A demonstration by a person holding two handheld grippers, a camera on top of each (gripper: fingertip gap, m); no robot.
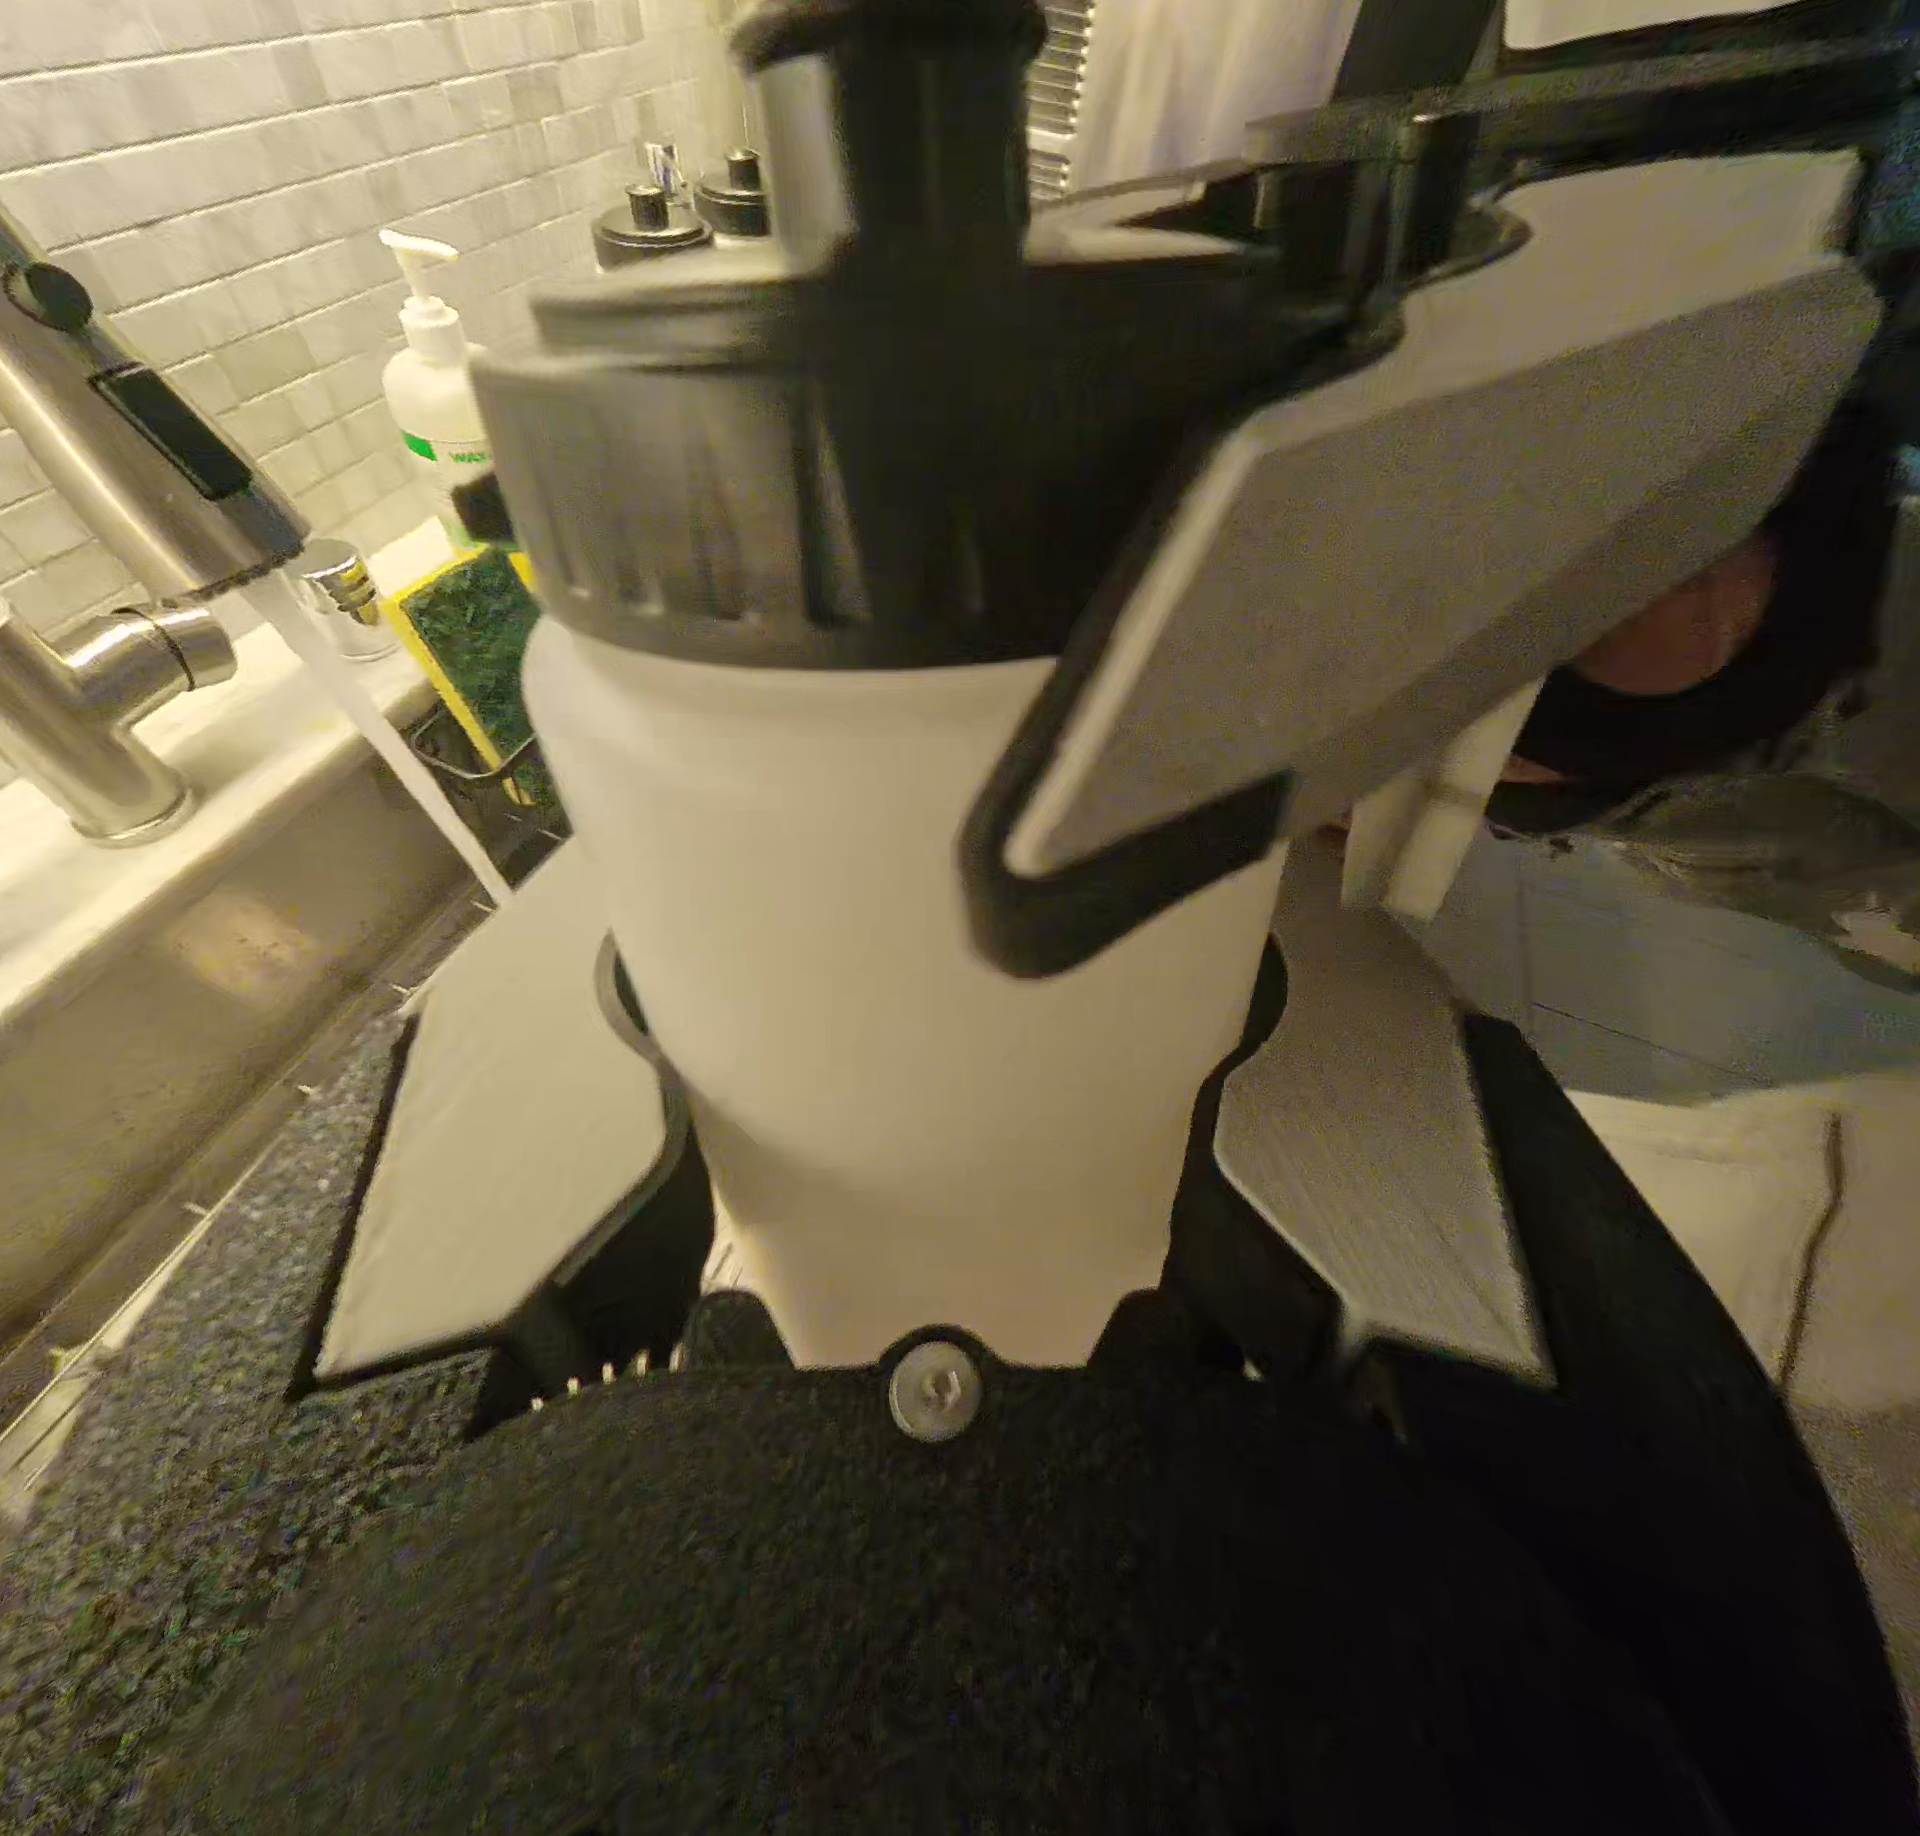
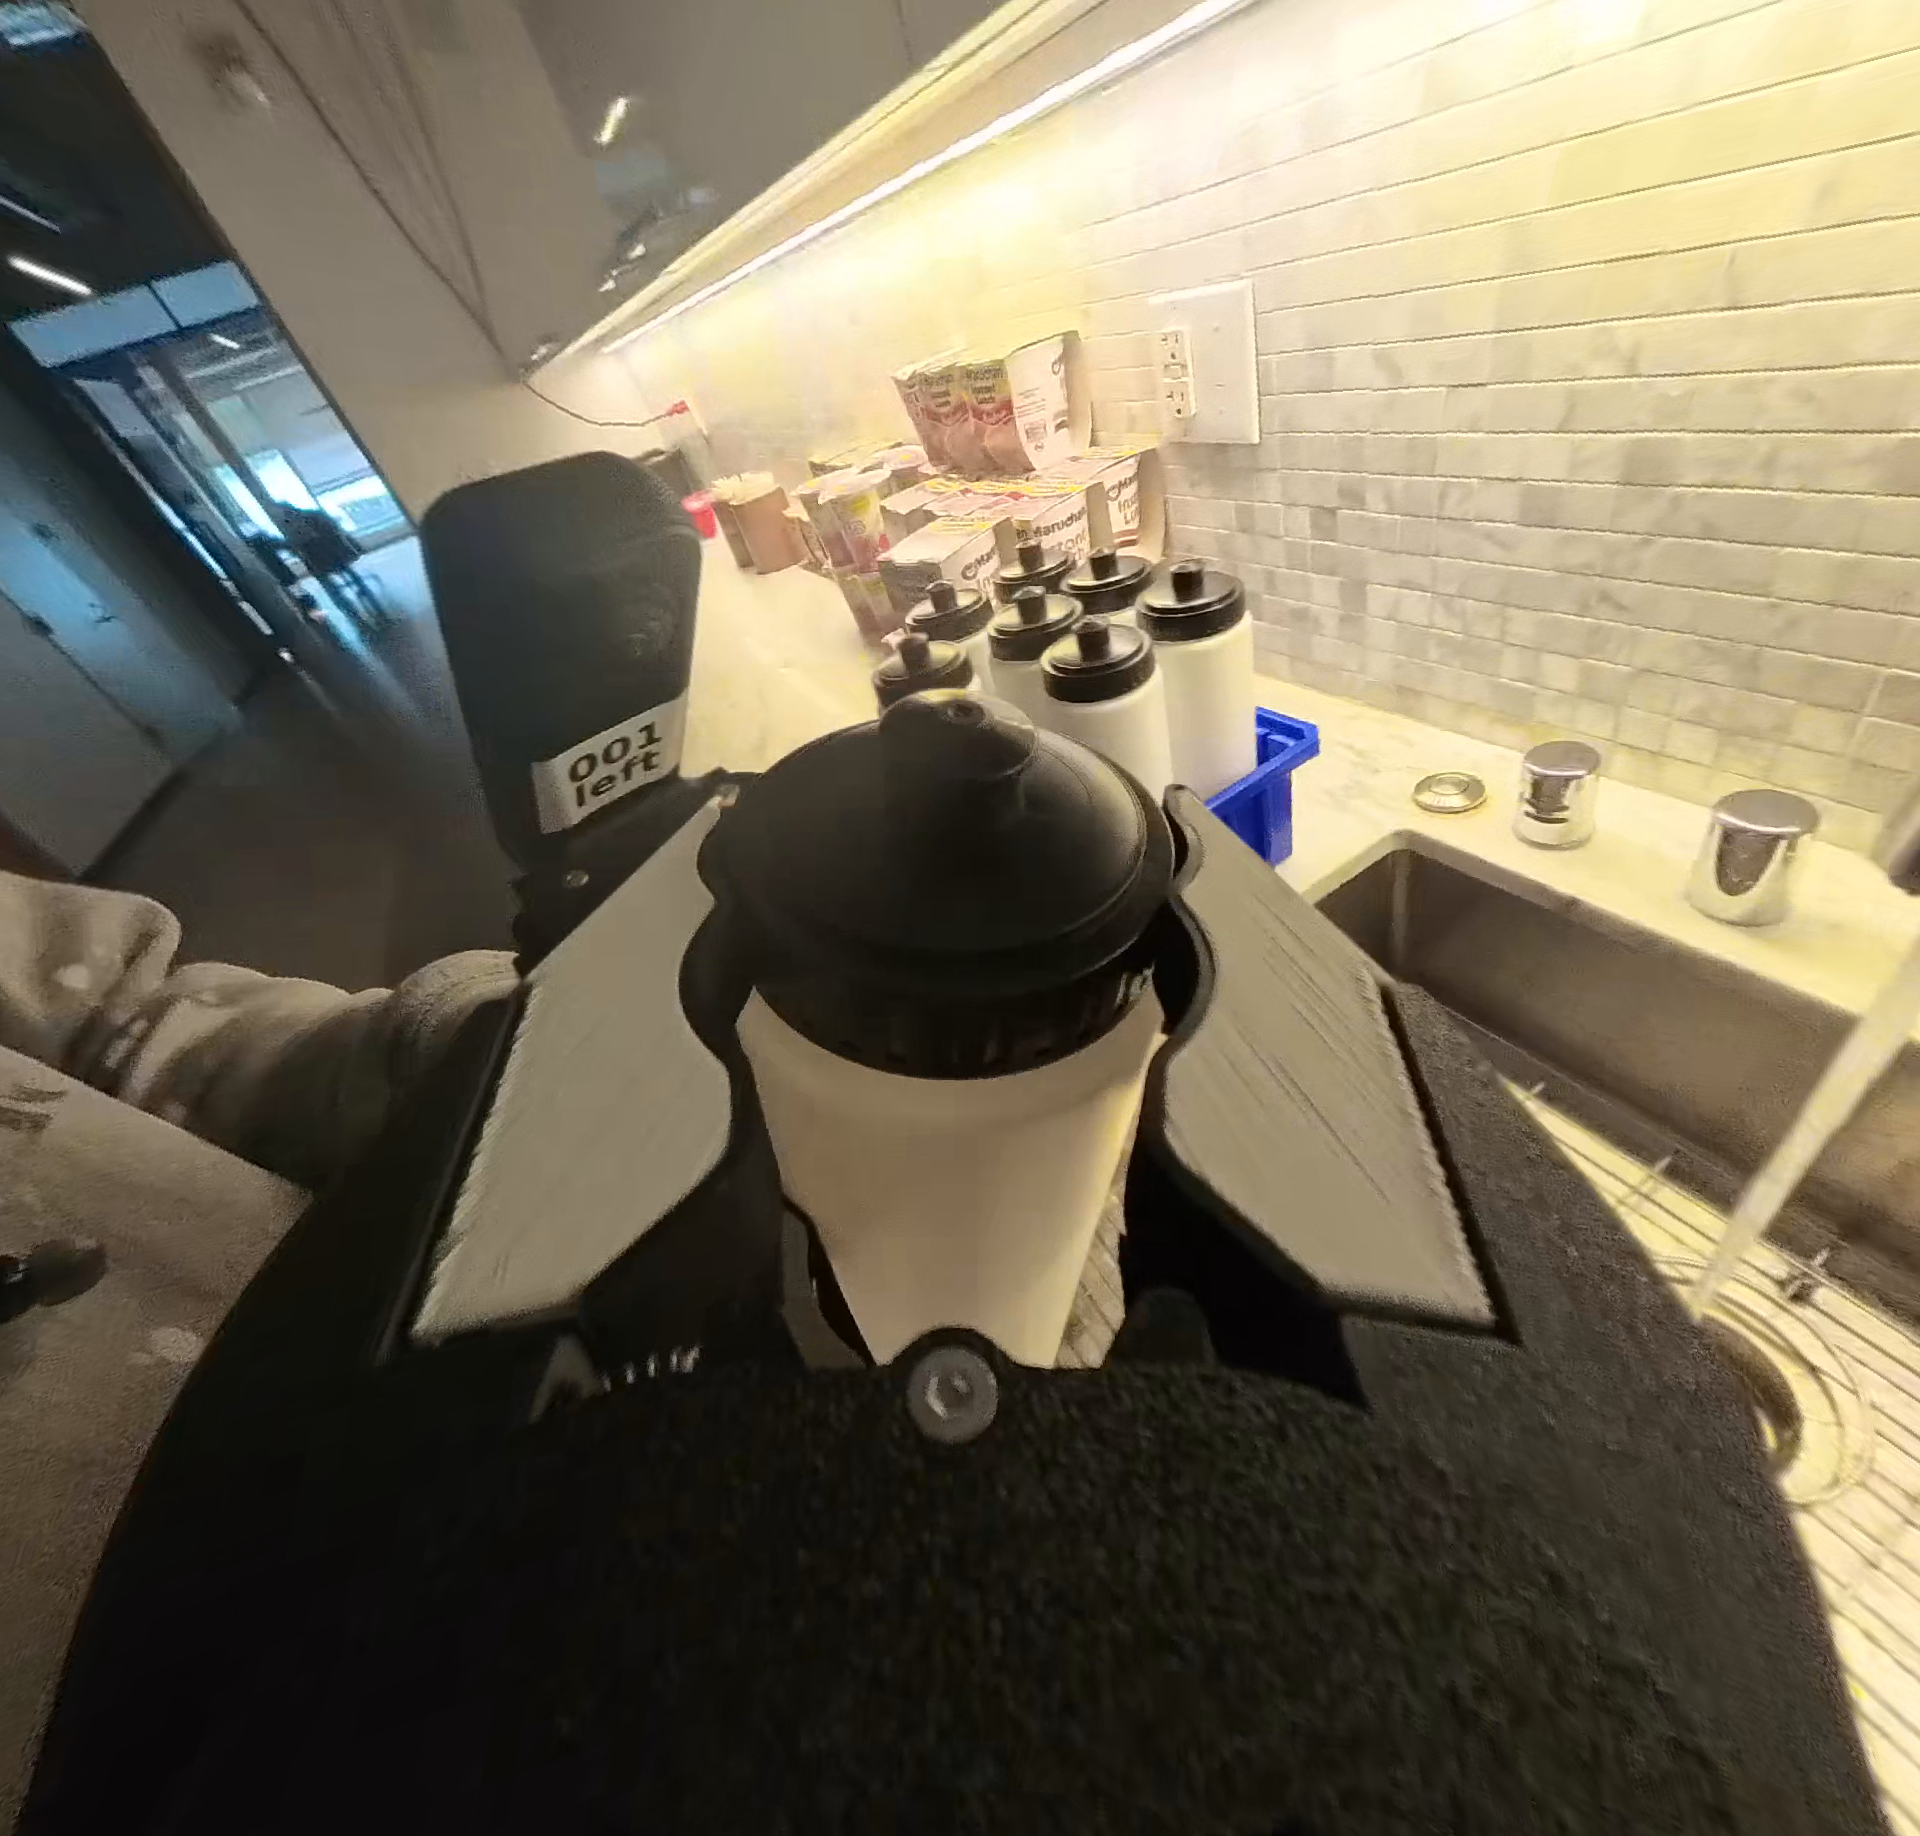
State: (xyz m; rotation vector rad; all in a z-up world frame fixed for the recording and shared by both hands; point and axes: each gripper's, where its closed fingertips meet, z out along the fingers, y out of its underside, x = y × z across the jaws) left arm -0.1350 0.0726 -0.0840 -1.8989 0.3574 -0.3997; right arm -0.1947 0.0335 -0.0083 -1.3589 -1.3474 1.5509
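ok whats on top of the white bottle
A black screw cap with a closed spout sits on the bottle. The right tool grips around the cap, the left tool holds the body. The bottle's contents can't be seen.

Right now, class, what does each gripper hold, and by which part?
Left gripper clamps the white plastic bottle by its lower body; right gripper clamps its black ribbed cap.

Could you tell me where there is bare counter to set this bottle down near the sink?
Bare counter lies between the blue bin and the chrome caps, behind the sink. Left of the bin it is crowded: bottles, then cartons. Water runs into the sink.
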